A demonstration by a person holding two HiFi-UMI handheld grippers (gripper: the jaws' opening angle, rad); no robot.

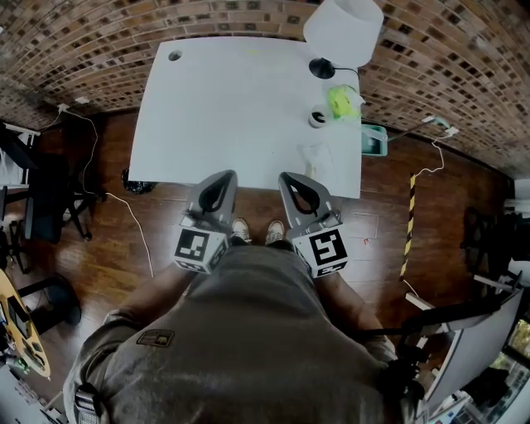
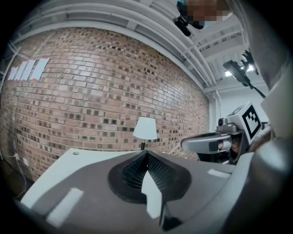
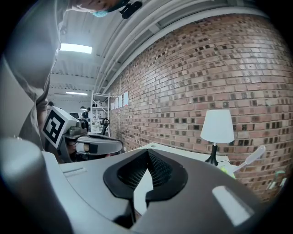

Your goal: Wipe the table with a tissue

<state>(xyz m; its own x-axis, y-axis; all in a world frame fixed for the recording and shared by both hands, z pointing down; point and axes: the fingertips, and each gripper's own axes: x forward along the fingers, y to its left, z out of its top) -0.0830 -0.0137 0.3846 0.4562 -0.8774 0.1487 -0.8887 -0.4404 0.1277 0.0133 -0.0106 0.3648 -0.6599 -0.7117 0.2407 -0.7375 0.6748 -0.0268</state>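
**Both grippers closed and empty, held short of the table; tissue ahead of the right one**

Item 1. Person's shirt [image 1: 248, 331], grey-brown, filling the lower head view. Two shoes [image 1: 240, 228] show below it at the table's near edge.

Item 2. Left gripper [image 1: 224, 177]. Its ribbed black pads [image 2: 132, 172] meet at the tip with no gap and nothing between them. It holds nothing and touches nothing. It hangs at the near edge of the table [image 1: 224, 108], with its marker cube [image 1: 197, 248] towards the body.

Item 3. Right gripper [image 1: 289, 178]. Its jaws are likewise pressed together at the tip and are empty. It sits beside the left gripper, apart from it and at the same near edge.

Item 4. Tissue [image 1: 319, 157], pale and crumpled. It lies on the table's near right part, just ahead and slightly right of the right gripper's tip, not touching it. It is farther from the left gripper.

Item 5. Far right of the table:
- a white-shaded lamp [image 1: 344, 25]
- a yellow-green object [image 1: 342, 101]
- a small round item [image 1: 317, 118], kind not clear

A teal bin [image 1: 374, 139] stands off the table's right side.

Item 6. Visibility. The tissue blends with the white top, so its outline is faint. In both gripper views each gripper's own body covers the near tabletop, tissue included. A brick wall [image 2: 91, 91] fills the background.
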